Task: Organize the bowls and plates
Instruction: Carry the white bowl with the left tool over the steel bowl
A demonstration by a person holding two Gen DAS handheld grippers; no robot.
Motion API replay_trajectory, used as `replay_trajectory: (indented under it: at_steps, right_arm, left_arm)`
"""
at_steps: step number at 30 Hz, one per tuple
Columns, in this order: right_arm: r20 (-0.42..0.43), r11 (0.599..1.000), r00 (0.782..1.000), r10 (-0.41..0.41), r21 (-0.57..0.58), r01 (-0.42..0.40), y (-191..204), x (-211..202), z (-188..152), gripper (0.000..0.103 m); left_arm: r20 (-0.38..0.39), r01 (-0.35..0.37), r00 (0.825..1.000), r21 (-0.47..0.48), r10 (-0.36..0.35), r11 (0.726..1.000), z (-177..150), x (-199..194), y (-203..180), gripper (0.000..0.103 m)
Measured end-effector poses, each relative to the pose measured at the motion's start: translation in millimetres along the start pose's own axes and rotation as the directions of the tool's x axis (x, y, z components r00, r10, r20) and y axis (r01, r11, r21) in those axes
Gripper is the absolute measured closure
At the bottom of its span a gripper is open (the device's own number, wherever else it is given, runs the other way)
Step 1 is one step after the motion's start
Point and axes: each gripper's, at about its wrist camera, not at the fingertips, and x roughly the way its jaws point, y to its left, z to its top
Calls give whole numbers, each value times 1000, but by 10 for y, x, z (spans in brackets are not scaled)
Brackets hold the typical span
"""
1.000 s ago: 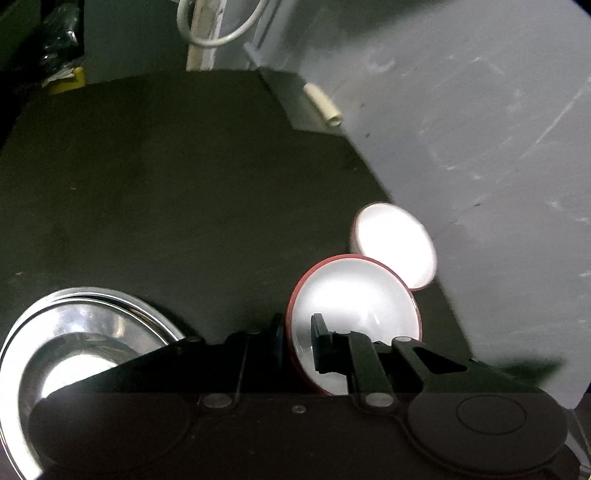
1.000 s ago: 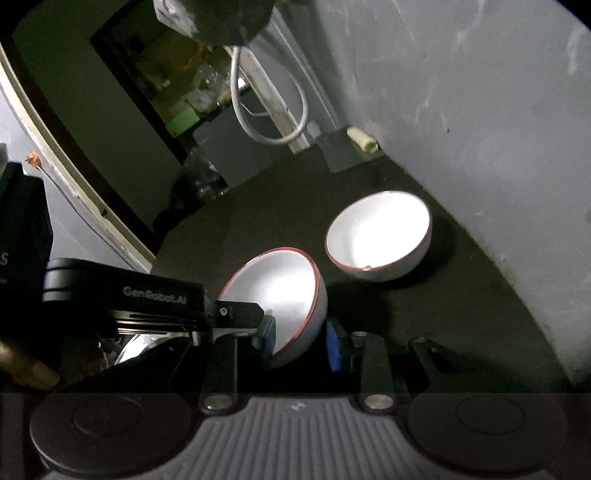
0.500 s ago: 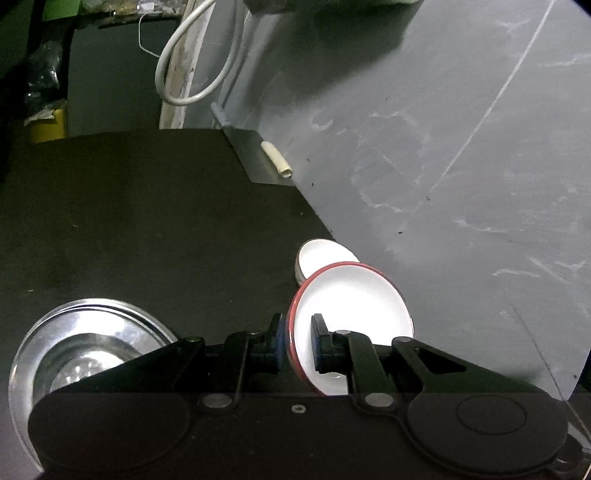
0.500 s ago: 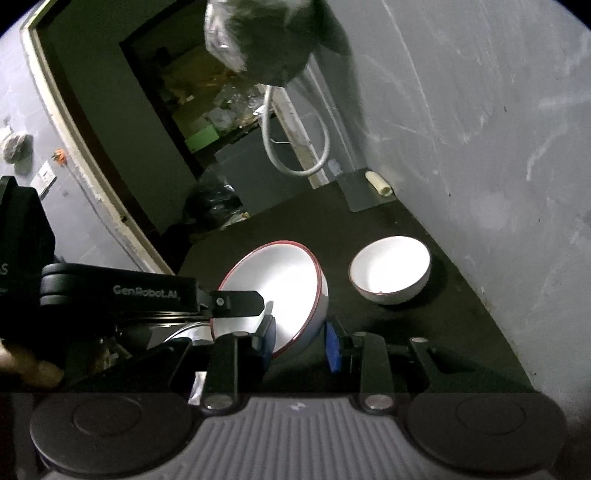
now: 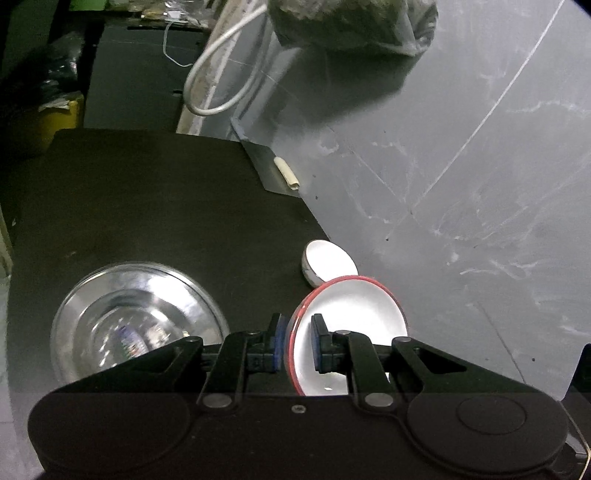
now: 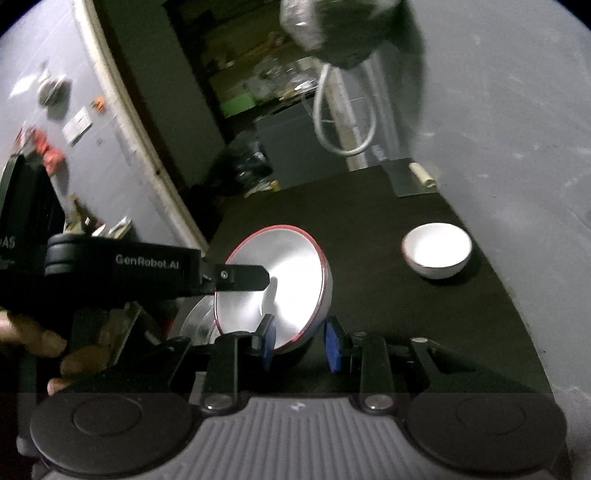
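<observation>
My left gripper [image 5: 295, 341] is shut on the rim of a white bowl with a red rim [image 5: 354, 317] and holds it tilted above the dark table. The same bowl [image 6: 280, 284] shows in the right wrist view with the left gripper's finger [image 6: 243, 277] across it. My right gripper [image 6: 300, 345] is open, its blue pads either side of the bowl's lower edge without closing on it. A second white bowl [image 5: 328, 262] stands upright on the table by the wall; it also shows in the right wrist view [image 6: 437, 254]. Stacked steel plates [image 5: 136, 325] lie at the left.
A grey wall [image 5: 461, 184] runs along the table's right side. A metal scraper with a pale handle [image 5: 284, 171] lies at the far edge. A white hose [image 5: 221, 74] and a hanging bag [image 5: 351, 22] are behind. The dark tabletop [image 5: 166, 214] stretches ahead.
Both grippers have lifted and drawn back from the second bowl, which now looks smaller and farther. The held bowl stays in the left gripper, tilted more on edge.
</observation>
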Motion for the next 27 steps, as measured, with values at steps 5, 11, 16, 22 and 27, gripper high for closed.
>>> replay_trajectory:
  at_steps: [5,11,16,22,27]
  right_arm:
    - [-79,995,997,28,-92,-35,311,6,-87,71]
    - [-175,979,983,58,-181,-90,659,28,-234,71]
    - [-262,969,963,69,-213,-128,854,116,-361,71]
    - [-330,951,941,68,-262,-161,1046,189,-462,71]
    - [-370,942,926,77,-276,-189,1112,250,-482,71]
  left_arm:
    - [30,-2,1000,-50,3,999,-160,-274,186,87]
    - [20,-23,999,-137,26,990,-398,-490,468,87]
    - [11,-35,999,-166,38,986,-577,-649,625,87]
    - [-19,-61,998,-183,58,981,-789,-766,761,86]
    - [-46,-75,997,-216,66,974,-874,-804,885,86]
